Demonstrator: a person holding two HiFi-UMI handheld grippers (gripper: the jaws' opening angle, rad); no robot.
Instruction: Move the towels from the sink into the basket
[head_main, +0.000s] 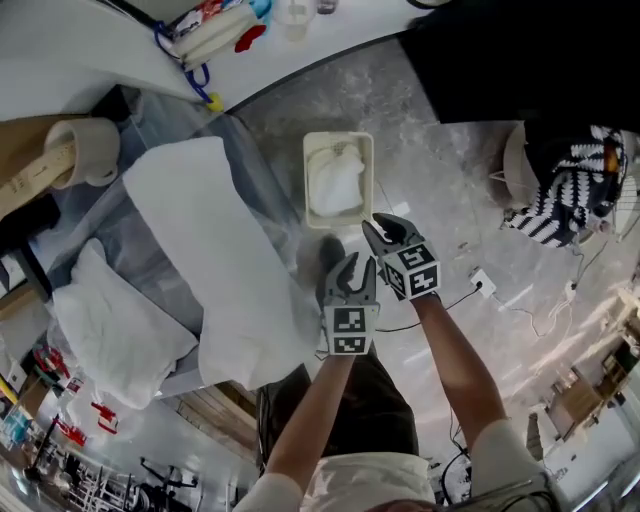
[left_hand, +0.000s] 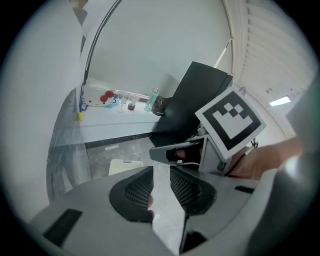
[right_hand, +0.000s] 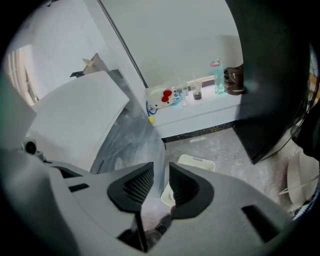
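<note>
We list: left gripper (head_main: 350, 275) and right gripper (head_main: 388, 235), fingers slightly apart and empty, likely because one towel (head_main: 335, 185) already lies in the basket (head_main: 338, 140) just ahead of them. Further towels (head_main: 200, 220) lie left of the fingers on plastic sheeting (head_main: 255, 175), likely still to move.

No legible text, brand, number or sign anywhere. Only printed marks are black-and-white square marker patterns on the cubes of the left claw (head_main: 352, 268) and right claw (head_main: 388, 232), with no letters. Red-and-white items (head_main: 228, 30) are too small and blurred to read.
</note>
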